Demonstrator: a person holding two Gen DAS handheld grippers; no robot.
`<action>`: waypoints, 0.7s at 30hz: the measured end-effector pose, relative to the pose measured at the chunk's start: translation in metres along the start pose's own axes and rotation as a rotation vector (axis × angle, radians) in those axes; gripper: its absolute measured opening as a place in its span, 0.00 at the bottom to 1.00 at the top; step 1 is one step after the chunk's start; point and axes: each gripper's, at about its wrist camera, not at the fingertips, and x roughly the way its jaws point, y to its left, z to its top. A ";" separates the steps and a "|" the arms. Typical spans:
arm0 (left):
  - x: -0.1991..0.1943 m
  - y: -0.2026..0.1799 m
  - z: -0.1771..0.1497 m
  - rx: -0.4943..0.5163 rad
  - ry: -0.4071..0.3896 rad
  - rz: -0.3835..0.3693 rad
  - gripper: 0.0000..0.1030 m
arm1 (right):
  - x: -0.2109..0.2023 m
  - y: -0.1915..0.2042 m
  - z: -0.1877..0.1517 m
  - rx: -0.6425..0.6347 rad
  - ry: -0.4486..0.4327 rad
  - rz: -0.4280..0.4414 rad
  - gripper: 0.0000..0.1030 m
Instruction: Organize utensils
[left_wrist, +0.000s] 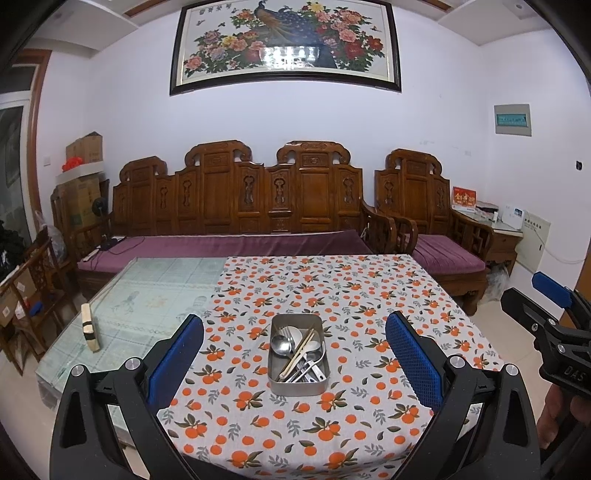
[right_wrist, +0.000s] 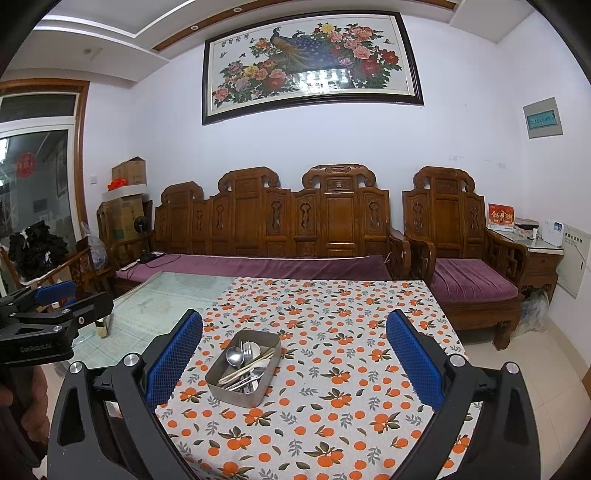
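Note:
A metal box (left_wrist: 299, 388) sits on the orange-print tablecloth (left_wrist: 332, 295) and holds spoons (left_wrist: 282, 346), chopsticks (left_wrist: 297, 356) and other steel utensils. It also shows in the right wrist view (right_wrist: 236, 397), with a spoon (right_wrist: 235, 356), a fork and chopsticks (right_wrist: 245, 367) inside. My left gripper (left_wrist: 294, 354) is open and empty, above and in front of the box. My right gripper (right_wrist: 294, 354) is open and empty, to the right of the box; it shows at the right edge of the left wrist view (left_wrist: 554, 317).
The table's left part is bare glass (left_wrist: 147, 295) with a small wooden block (left_wrist: 89, 326) standing on it. A carved wooden sofa (left_wrist: 236, 206) and armchair (left_wrist: 424, 206) stand behind the table. Cardboard boxes (left_wrist: 83, 184) are stacked at the far left.

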 end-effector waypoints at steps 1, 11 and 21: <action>-0.001 0.000 -0.001 0.000 0.000 0.000 0.92 | 0.000 0.000 0.000 0.000 0.000 0.000 0.97; -0.002 0.000 -0.001 -0.001 -0.002 -0.001 0.92 | 0.000 0.002 -0.001 -0.001 -0.003 0.003 0.97; -0.002 0.000 -0.002 -0.001 -0.002 -0.001 0.92 | 0.000 0.003 0.000 0.000 -0.002 0.001 0.97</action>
